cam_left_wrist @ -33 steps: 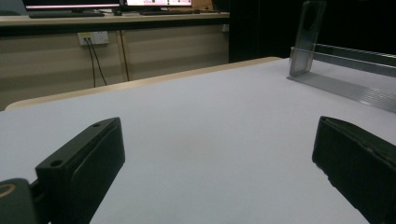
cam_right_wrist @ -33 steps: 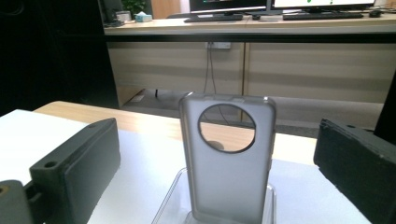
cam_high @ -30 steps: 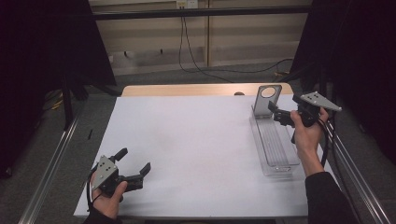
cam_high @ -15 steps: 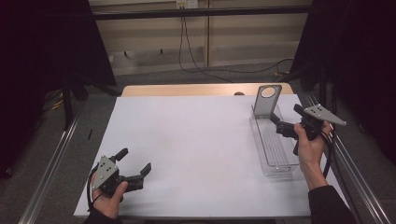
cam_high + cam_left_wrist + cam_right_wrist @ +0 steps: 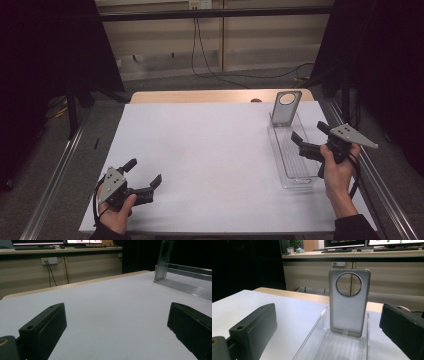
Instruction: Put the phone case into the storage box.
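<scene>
1. The work in hand appears to be an approach to the phone case (image 5: 286, 106), a grey translucent shell with a round camera hole, which stands upright at the far end of the clear tray (image 5: 285, 165) on the right side of the white table (image 5: 210, 150)

2. The right gripper (image 5: 310, 141) hovers over the near-right part of the tray, held in the person's right hand (image 5: 337, 170); its jaws stand spread with nothing between them, and in the right gripper view they frame the case (image 5: 349, 301) squarely, with the tray (image 5: 312, 345) running toward it

3. The left gripper (image 5: 145, 177) rests low near the front-left corner of the table, well apart from the tray; its jaws are also spread and hold nothing. From its own view the case (image 5: 165, 260) and the tray (image 5: 185, 285) show far off at the upper right

4. The next move probably calls for carrying the right gripper forward along the tray until the jaws straddle the case's side edges, then pressing them together gently, since a thin shell could tip or flex

5. Hard to make out: whether the case leans on the tray's end wall or sits in a slot, as the clear plastic blurs the contact; the case's foot is unclear in the high view, and both grippers' fingertips are cut off at the frame's bottom in their own views
</scene>
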Motion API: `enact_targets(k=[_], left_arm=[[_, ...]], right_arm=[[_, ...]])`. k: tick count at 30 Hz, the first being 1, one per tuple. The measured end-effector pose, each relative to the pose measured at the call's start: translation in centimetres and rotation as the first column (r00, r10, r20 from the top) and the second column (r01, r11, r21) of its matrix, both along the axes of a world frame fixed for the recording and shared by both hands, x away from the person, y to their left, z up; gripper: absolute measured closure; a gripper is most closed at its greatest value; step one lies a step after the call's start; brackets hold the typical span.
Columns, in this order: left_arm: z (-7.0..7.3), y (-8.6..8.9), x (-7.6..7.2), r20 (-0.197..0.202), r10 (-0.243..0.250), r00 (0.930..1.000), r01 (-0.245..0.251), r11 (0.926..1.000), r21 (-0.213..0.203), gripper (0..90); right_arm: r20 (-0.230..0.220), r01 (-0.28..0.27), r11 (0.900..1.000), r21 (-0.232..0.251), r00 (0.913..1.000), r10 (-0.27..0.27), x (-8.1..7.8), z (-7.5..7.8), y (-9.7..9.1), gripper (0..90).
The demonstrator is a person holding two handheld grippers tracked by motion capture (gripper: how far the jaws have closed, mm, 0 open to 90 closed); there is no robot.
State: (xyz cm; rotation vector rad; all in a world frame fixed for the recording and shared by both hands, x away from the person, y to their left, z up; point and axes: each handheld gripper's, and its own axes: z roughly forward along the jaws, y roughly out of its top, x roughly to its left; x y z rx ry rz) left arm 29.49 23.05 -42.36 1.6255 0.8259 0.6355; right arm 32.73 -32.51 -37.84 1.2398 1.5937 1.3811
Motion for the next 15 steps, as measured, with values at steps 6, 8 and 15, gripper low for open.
enact_targets(k=[6, 8, 15], left_arm=[[0.0, 0.0, 0.0, 0.005, -0.005, 1.0000, 0.005, 1.0000, 0.003, 2.3], [0.0, 0.0, 0.0, 0.003, -0.004, 1.0000, 0.004, 1.0000, 0.002, 2.2], [0.1, 0.0, 0.0, 0.005, -0.006, 1.0000, 0.006, 1.0000, 0.003, 2.3]], right_arm=[[-0.013, 0.027, 0.9996, -0.004, 0.9995, -0.027, -1.0, -0.7, -0.4, 0.3], [-0.005, 0.024, 0.9997, -0.008, 0.9997, -0.024, -1.6, -0.9, -0.5, 0.3], [-0.001, 0.019, 0.9995, -0.024, 0.9998, -0.019, -3.0, -1.3, -0.1, 0.4]])
